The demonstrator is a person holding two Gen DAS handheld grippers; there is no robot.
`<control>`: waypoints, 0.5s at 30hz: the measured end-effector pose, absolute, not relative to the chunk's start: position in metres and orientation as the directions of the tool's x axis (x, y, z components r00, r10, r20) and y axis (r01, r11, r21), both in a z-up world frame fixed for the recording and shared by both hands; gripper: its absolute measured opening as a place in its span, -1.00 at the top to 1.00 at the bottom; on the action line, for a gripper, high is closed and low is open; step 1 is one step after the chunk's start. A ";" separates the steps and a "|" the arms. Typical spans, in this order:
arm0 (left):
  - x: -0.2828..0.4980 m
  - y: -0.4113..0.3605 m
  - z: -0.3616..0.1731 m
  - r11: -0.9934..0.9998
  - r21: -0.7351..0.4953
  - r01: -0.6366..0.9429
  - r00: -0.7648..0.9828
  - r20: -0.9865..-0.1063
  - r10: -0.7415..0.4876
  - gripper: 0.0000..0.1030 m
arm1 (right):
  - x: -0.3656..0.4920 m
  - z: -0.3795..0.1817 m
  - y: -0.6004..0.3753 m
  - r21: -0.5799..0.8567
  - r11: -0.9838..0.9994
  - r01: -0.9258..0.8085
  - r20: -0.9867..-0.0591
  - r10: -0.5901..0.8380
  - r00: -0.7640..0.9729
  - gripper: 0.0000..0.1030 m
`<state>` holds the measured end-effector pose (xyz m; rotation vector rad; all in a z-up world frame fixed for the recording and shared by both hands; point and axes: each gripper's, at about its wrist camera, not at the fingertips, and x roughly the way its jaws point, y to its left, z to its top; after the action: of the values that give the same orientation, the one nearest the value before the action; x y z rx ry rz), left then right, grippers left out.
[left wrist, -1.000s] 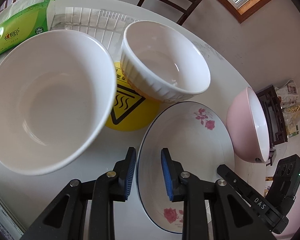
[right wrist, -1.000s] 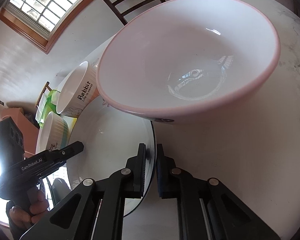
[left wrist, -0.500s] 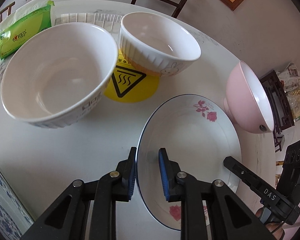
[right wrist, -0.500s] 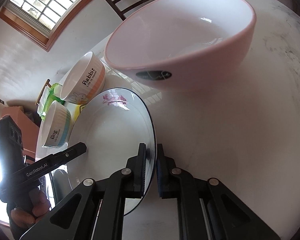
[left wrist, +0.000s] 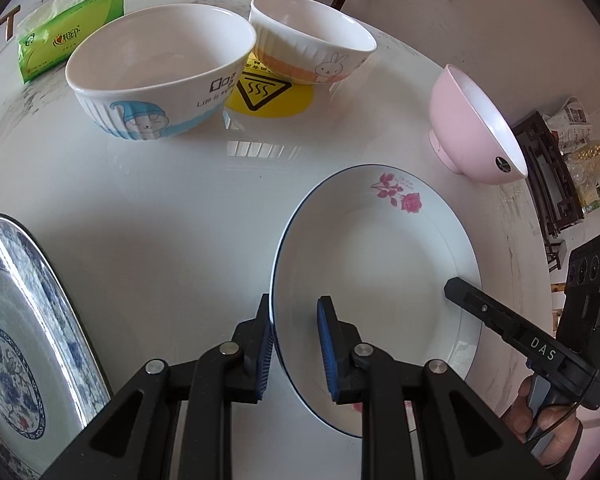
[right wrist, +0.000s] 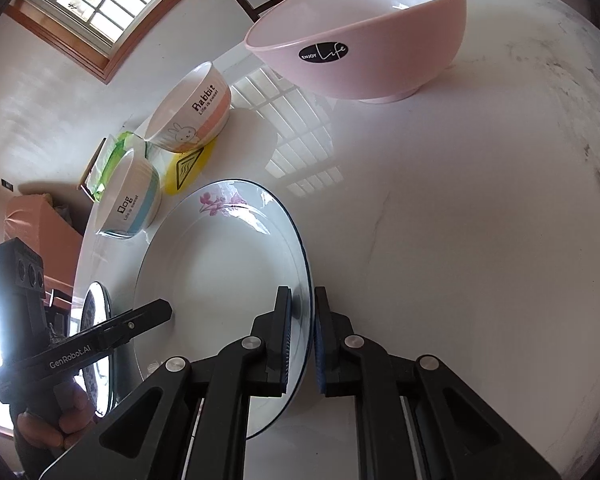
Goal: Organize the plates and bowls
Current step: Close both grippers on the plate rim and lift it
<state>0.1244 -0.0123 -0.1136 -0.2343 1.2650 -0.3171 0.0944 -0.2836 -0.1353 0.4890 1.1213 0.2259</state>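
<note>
Gripping the rose plate [left wrist: 376, 280] by its near-left rim, the left gripper [left wrist: 294, 350] is showing, in its own view, one blue pad under the edge and one inside the well, so it looks clenched on the plate. Far left the dog bowl [left wrist: 160, 76] and rabbit bowl [left wrist: 312, 44] are standing side by side, the rabbit bowl on a yellow mat [left wrist: 268, 94], with a green tissue pack [left wrist: 68, 44] behind them; the pink bowl [left wrist: 476, 128] is sitting far right, and a blue patterned platter [left wrist: 20, 340] is lying at the near left, well apart from the plate. The right wrist view is showing the right gripper [right wrist: 302, 344] clamped on the opposite rim of the same plate, its jaws nearly together. This view is also catching the window [right wrist: 88, 4] and the printed names on the bowls, but only a sliver of the platter. Judging by both holds, the plate is being carried two-handed across the table [right wrist: 460, 240]; the next move probably calls for keeping it level toward the platter and lowering both hands together.
</note>
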 end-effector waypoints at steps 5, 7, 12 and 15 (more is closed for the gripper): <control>0.117 -0.028 -0.116 0.937 -0.325 0.129 0.280 -0.895 -0.348 0.59 | 0.091 -0.134 -0.280 0.474 0.879 0.053 -0.809 0.411 0.421 0.76; 0.116 -0.033 -0.116 0.938 -0.321 0.129 0.286 -0.894 -0.345 0.59 | 0.090 -0.134 -0.278 0.470 0.881 0.052 -0.811 0.408 0.419 0.76; 0.110 -0.033 -0.117 0.938 -0.324 0.120 0.294 -0.891 -0.345 0.60 | 0.084 -0.132 -0.273 0.445 0.894 0.046 -0.819 0.385 0.425 0.75; 0.108 -0.031 -0.119 0.939 -0.325 0.115 0.295 -0.891 -0.345 0.60 | 0.082 -0.131 -0.271 0.440 0.897 0.049 -0.823 0.381 0.421 0.75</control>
<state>0.1078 -0.0314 -0.1186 -0.2145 1.2357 -0.3088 0.0819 -0.2714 -0.1309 0.4332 1.1258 0.2164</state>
